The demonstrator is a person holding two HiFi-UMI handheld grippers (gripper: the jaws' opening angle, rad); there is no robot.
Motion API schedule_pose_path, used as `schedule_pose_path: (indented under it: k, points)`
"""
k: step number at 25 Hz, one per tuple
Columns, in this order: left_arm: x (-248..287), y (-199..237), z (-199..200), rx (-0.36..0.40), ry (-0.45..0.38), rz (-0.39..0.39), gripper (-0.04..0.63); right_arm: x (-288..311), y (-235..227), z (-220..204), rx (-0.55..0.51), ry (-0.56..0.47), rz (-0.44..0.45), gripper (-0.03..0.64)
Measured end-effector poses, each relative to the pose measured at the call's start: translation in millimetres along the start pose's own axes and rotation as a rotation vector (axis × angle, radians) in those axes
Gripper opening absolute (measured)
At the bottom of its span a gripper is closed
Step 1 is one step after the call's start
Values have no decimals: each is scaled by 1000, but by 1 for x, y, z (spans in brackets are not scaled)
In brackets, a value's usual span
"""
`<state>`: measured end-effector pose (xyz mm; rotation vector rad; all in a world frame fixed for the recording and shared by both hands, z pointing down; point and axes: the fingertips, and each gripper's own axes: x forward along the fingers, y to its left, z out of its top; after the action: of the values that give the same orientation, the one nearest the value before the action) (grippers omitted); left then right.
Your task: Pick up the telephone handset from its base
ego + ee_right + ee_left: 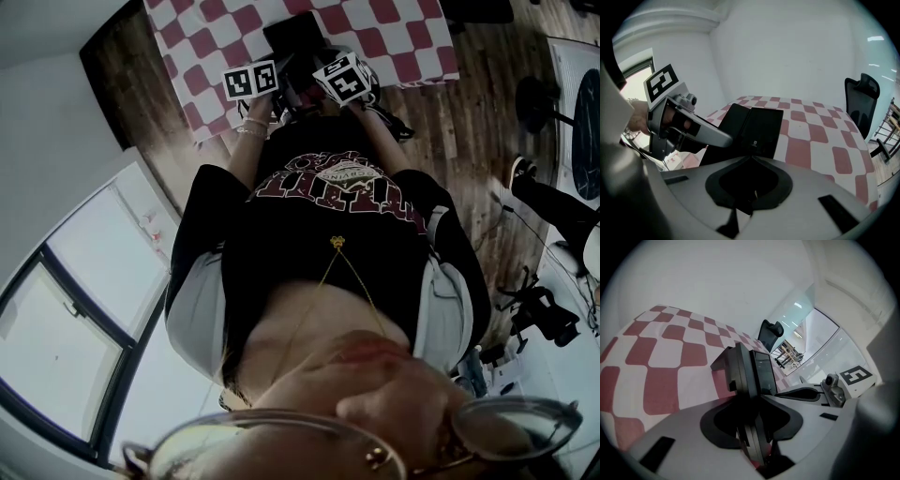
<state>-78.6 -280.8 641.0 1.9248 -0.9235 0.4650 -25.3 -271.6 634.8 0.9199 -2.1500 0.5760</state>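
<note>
A black telephone (pixel 298 33) lies on the red-and-white checked tablecloth (pixel 375 37). In the left gripper view its handset (pixel 740 373) stands edge-on beside the base (pixel 765 373) and runs down between the jaws of my left gripper (pixel 754 446). Slivers of red cloth show on both sides of the handset, so the pads do not press on it. The right gripper view shows the base (pixel 764 126), the handset (pixel 730 123) and my left gripper (pixel 724 139) reaching over the handset. My right gripper (pixel 749 187) hangs just short of the telephone, jaws together, holding nothing.
A black office chair (pixel 862 101) stands beyond the table's far side. Wooden floor (pixel 469 122) surrounds the table, with a person's shoe (pixel 523 172) and dark equipment (pixel 544 314) to the right. A window (pixel 66 319) is at the left. My torso (pixel 328 244) fills the head view's middle.
</note>
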Motion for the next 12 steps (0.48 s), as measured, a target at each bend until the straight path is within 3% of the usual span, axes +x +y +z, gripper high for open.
schedule_pose_path:
  k: [12]
  points:
    - [-8,-7,2,-91,-74,-74,83,1,-1,-1,-20,3,9,18]
